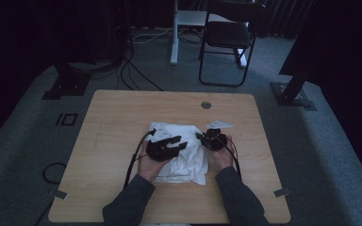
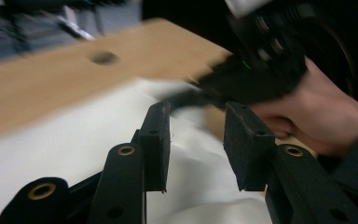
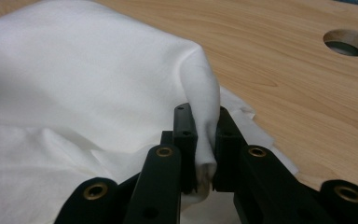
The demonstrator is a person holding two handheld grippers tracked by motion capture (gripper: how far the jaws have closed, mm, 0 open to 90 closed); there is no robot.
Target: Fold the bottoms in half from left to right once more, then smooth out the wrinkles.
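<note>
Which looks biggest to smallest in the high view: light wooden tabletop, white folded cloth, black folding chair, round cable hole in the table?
1. Light wooden tabletop, by far the largest.
2. Black folding chair and white folded cloth: look alike in extent; the chair stands farther off, so unranked.
3. Round cable hole, smallest.

A white cloth point(image 1: 181, 155) lies crumpled near the middle of the counter point(image 1: 113, 122), spread in loose folds. Its right edge is gathered into a raised ridge, pinched upward point(image 3: 204, 140), with a thin lower layer lying flat on the wood just beside it.
</note>
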